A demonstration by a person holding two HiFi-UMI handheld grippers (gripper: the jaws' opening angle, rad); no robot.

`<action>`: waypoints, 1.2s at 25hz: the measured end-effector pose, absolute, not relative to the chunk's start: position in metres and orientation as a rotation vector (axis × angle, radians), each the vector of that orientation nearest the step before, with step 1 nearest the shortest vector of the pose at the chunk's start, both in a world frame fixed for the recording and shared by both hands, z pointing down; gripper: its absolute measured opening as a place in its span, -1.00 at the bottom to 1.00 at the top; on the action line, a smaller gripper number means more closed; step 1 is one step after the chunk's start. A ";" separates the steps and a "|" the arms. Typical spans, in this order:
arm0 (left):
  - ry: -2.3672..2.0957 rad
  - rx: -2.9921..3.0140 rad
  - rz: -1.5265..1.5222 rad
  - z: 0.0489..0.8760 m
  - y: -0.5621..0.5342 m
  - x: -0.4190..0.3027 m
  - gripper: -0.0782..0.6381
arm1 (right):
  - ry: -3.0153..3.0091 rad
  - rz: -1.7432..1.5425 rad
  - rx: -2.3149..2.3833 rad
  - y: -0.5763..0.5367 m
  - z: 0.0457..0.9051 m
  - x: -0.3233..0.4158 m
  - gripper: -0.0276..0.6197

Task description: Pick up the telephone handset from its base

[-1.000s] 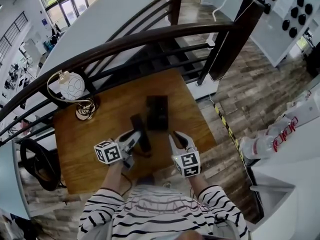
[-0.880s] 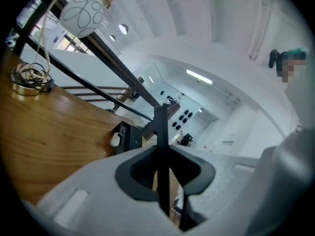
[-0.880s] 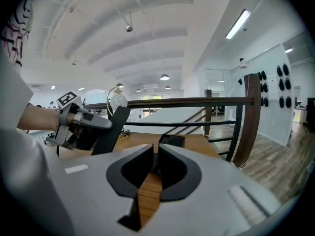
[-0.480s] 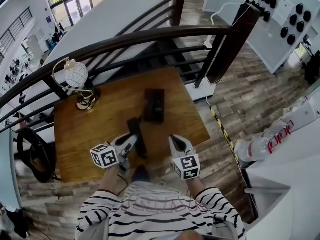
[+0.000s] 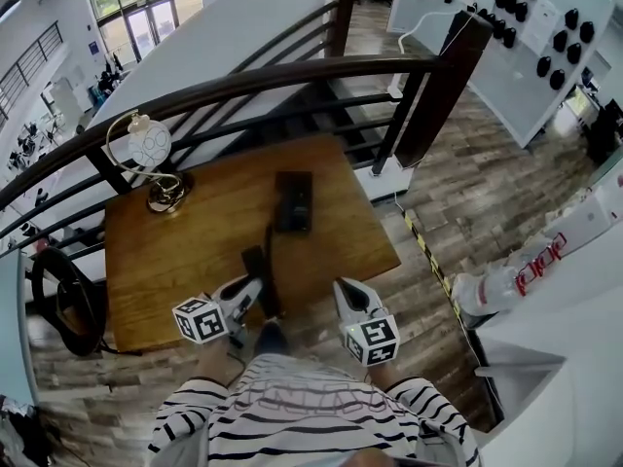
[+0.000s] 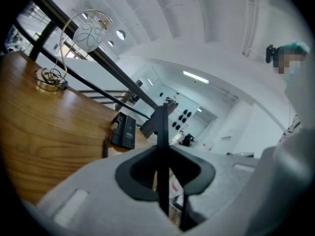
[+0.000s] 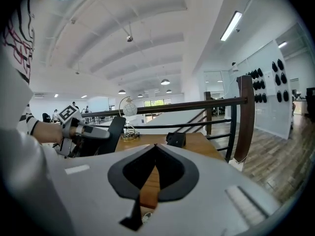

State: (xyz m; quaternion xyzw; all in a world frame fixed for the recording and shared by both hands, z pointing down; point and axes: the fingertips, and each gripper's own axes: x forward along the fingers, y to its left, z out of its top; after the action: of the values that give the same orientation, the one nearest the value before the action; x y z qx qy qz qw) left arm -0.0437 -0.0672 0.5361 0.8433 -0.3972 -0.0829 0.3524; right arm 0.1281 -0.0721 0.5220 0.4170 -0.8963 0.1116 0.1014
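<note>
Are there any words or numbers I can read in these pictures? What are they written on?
Nothing here can be read for sure.
Red letters on the white thing at the right of the head view: too warped to read.
Pink print on the person's striped shirt: too blurred to read.
Small print on the telephone base: too small to read.
Each marker cube: only black-and-white squares, no letters.
</note>
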 end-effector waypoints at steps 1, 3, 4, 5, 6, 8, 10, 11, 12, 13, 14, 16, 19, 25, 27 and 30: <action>-1.028 2.187 -0.213 0.537 -0.063 -0.043 -0.59 | -2.647 0.337 1.236 -0.067 0.523 0.131 -0.91; -1.026 2.204 -0.207 0.538 -0.054 -0.040 -0.59 | -2.645 0.350 1.239 -0.059 0.525 0.135 -0.91; -1.021 2.212 -0.204 0.539 -0.050 -0.038 -0.59 | -2.643 0.355 1.237 -0.055 0.527 0.136 -0.91; -1.017 2.219 -0.202 0.540 -0.046 -0.036 -0.59 | -2.639 0.357 1.233 -0.051 0.530 0.138 -0.91; -1.012 2.226 -0.199 0.541 -0.041 -0.033 -0.59 | -2.634 0.358 1.227 -0.047 0.532 0.139 -0.91; -1.007 2.236 -0.185 0.545 -0.032 -0.027 -0.59 | -2.623 0.360 1.214 -0.040 0.537 0.141 -0.91; -1.003 2.241 -0.163 0.550 -0.021 -0.023 -0.59 | -2.614 0.366 1.203 -0.034 0.542 0.142 -0.91; -1.000 2.243 -0.150 0.553 -0.017 -0.022 -0.59 | -2.610 0.371 1.199 -0.031 0.544 0.141 -0.91; -0.998 2.244 -0.136 0.556 -0.012 -0.021 -0.59 | -2.607 0.378 1.196 -0.029 0.546 0.141 -0.91; -0.996 2.246 -0.123 0.558 -0.009 -0.020 -0.59 | -2.605 0.384 1.192 -0.026 0.548 0.141 -0.91; -0.996 2.248 -0.113 0.560 -0.006 -0.020 -0.59 | -2.602 0.390 1.190 -0.024 0.550 0.140 -0.91; -0.999 2.248 -0.103 0.562 -0.002 -0.019 -0.59 | -2.595 0.404 1.190 -0.021 0.554 0.140 -0.91; -1.004 2.240 -0.104 0.564 0.003 -0.020 -0.59 | -2.581 0.429 1.192 -0.015 0.561 0.140 -0.91; -1.006 2.231 -0.082 0.570 0.010 -0.022 -0.59 | -2.545 0.441 1.177 -0.009 0.574 0.137 -0.91; -1.004 2.229 -0.078 0.572 0.012 -0.020 -0.59 | -2.537 0.440 1.179 -0.009 0.576 0.139 -0.91; -0.995 2.230 -0.075 0.572 0.012 -0.017 -0.59 | -2.530 0.431 1.182 -0.009 0.576 0.141 -0.91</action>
State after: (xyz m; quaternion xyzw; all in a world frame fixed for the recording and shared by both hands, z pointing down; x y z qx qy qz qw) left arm -0.0168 0.0121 0.5724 0.8576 -0.3827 -0.0288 0.3423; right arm 0.1406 -0.0090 0.5755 0.4131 -0.8842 0.1506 0.1576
